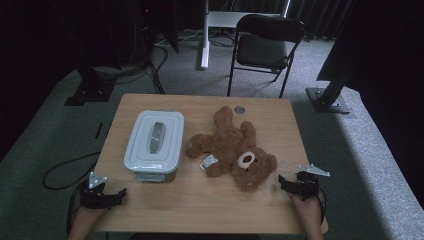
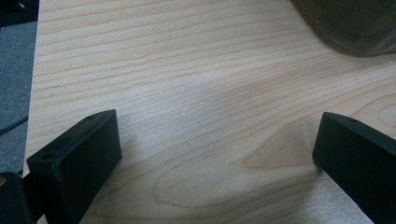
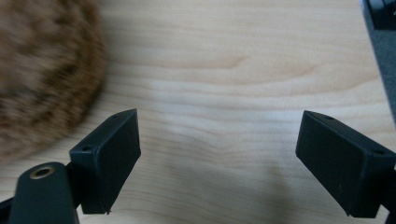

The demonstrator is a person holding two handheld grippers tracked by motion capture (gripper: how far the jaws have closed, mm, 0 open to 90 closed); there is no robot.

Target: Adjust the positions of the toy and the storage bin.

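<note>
A brown teddy bear [image 1: 234, 150] lies on its back in the middle of the wooden table [image 1: 200, 200], head toward the front edge, with a white tag at its side. To its left stands a pale grey lidded box [image 1: 154, 142] with a handle in the lid. My left gripper [image 1: 106, 196] rests at the front left corner, held by a hand, jaws wide apart over bare wood [image 2: 210, 140]. At the front right, my right gripper [image 1: 292, 185] is open beside the bear's head, whose fur [image 3: 42, 74] fills the left of the right gripper view.
A small round grey disc [image 1: 240, 109] sits near the table's far edge. Behind the table stand a black folding chair [image 1: 267, 45] and a white post [image 1: 204, 35]. Black frame feet [image 1: 327, 97] and cables [image 1: 65, 172] lie on the grey carpet.
</note>
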